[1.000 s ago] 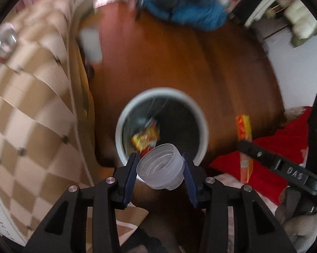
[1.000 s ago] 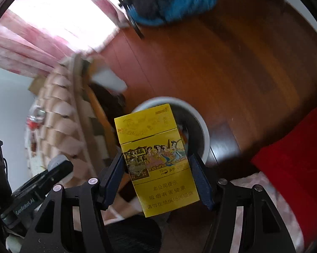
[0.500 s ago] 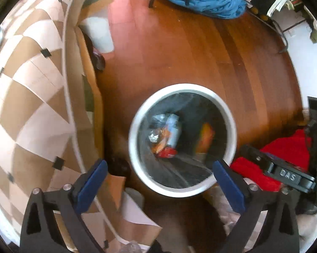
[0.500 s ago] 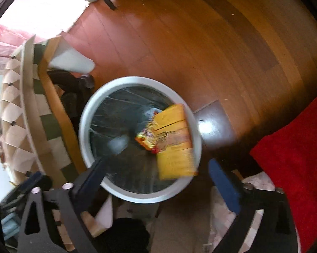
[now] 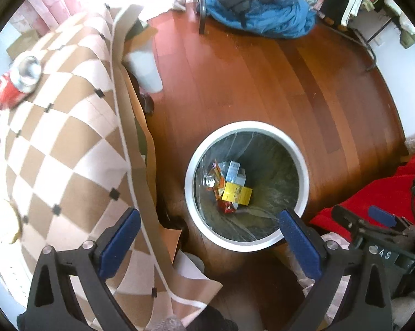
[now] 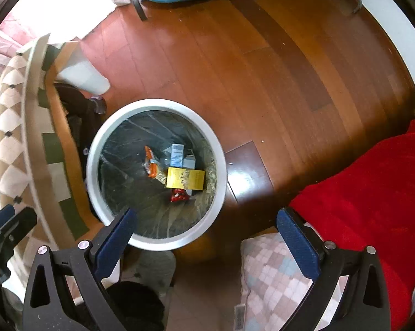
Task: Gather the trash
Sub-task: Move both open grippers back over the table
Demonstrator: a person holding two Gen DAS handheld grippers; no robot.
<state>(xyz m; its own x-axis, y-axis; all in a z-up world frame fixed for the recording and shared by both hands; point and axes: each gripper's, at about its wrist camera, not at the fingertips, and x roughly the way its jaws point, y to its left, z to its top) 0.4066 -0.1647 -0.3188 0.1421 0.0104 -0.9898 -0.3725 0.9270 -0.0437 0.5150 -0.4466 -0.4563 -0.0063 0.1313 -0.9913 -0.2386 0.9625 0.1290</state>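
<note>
With both claws standing wide and nothing between their blue pads, the left gripper (image 5: 209,230) and the right gripper (image 6: 206,230) hang pointing down over the white-rimmed bin (image 5: 301,160), where a yellow carton (image 5: 236,193) and crumpled snack wrappers (image 5: 218,178) already lie at the bottom of the dark liner. What is plainly left to collect is the red can (image 5: 15,82), lying on its side on the checkered tablecloth (image 5: 66,151), well apart from the bin. It is probably empty, so light, with thin walls that dent under a hard squeeze, and its smooth round skin is likely to slip or roll away if nudged. A grip across the middle of the barrel, pads on opposite sides and closed gently, looks safest; the ends would offer poorer purchase.
</note>
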